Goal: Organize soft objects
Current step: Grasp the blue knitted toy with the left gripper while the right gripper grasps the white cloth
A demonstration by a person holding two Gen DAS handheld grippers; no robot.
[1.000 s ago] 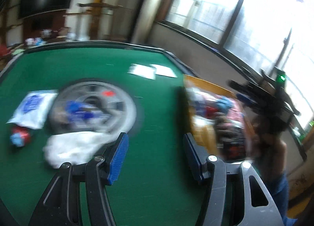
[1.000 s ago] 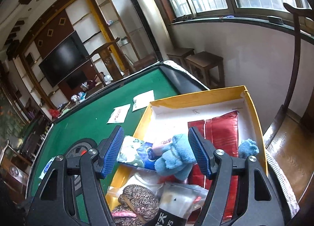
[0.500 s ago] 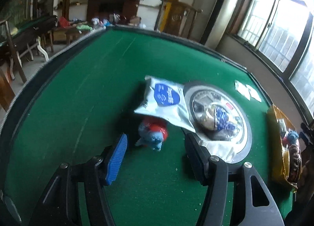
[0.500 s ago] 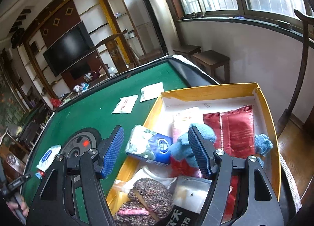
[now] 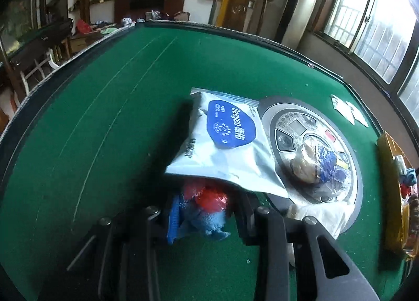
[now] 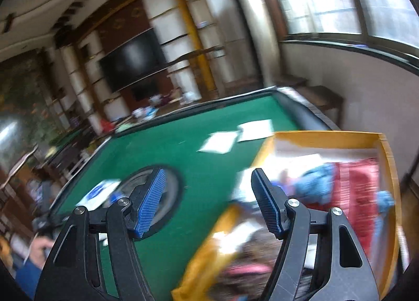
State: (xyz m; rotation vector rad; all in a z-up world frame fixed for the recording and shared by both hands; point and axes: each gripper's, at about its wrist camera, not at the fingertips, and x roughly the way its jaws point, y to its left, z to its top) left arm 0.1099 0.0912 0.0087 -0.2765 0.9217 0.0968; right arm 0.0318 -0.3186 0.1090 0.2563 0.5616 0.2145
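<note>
Jaws of the left gripper (image 5: 203, 218) closing — red-and-blue soft toy (image 5: 207, 209) between them, touching both pads.

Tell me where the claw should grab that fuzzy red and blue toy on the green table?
Grab the soft toy across its squishy middle, coming down from above on the near side. A white packet leans over its far end, so only the near part is free. The left claw is already closing around it there.
</note>
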